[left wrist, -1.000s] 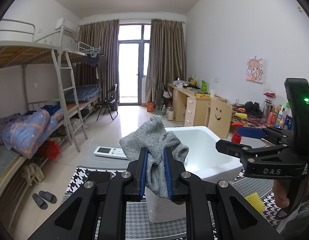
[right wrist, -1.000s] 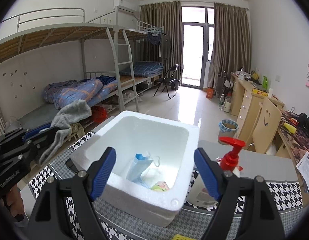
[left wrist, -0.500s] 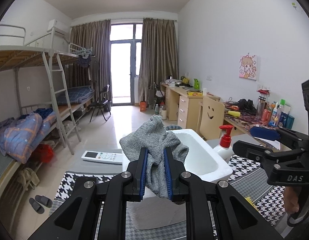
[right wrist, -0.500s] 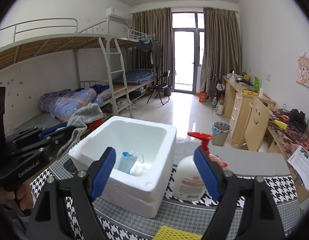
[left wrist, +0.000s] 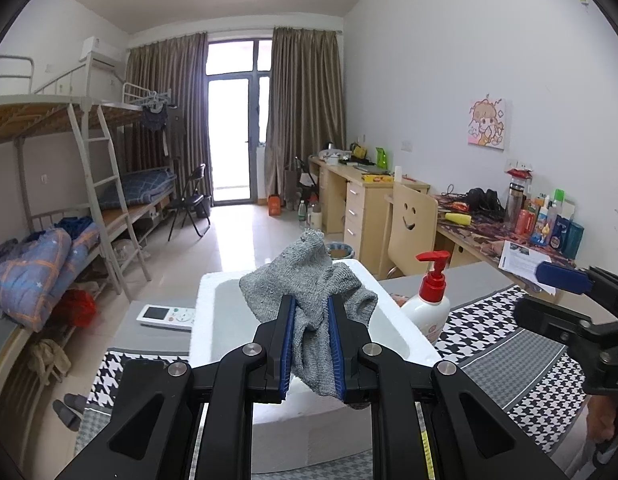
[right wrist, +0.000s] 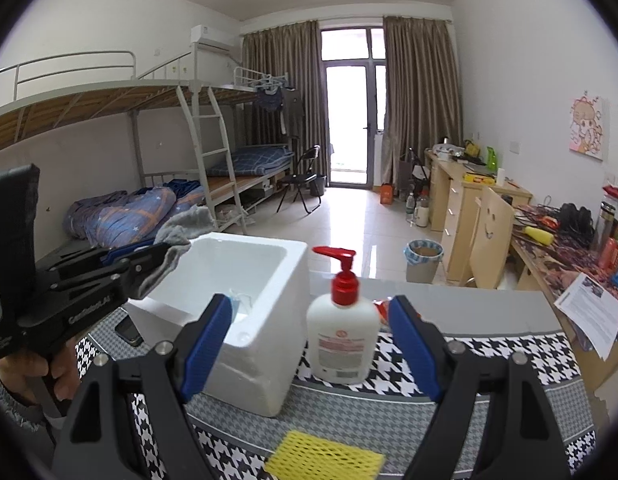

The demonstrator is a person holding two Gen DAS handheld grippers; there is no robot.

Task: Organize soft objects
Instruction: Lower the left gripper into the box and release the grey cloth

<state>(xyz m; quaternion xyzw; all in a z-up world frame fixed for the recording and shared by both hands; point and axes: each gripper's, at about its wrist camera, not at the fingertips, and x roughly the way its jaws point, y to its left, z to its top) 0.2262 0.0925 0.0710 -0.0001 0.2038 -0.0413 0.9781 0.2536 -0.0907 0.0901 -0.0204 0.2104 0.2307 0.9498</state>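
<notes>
My left gripper (left wrist: 312,344) is shut on a grey knitted cloth (left wrist: 309,280) and holds it over the near rim of a white foam box (left wrist: 393,332). In the right wrist view the cloth (right wrist: 177,236) hangs at the box's (right wrist: 265,344) left rim, held by the left gripper (right wrist: 161,254). A blue face mask (right wrist: 240,307) lies inside the box. My right gripper (right wrist: 311,344) is open and empty, facing a white pump bottle (right wrist: 343,332) with a red pump. A yellow mesh sponge (right wrist: 325,458) lies on the mat below it.
A houndstooth mat (right wrist: 489,364) covers the table. A remote control (left wrist: 167,315) lies at the far left and a dark phone (right wrist: 129,330) lies left of the box. Papers (right wrist: 593,316) lie at the right edge. Bunk beds, desk and chair stand beyond.
Both views have swung to the right. The pump bottle is now between my right gripper's fingers in view. The left gripper still holds the cloth, now at the box's rim.
</notes>
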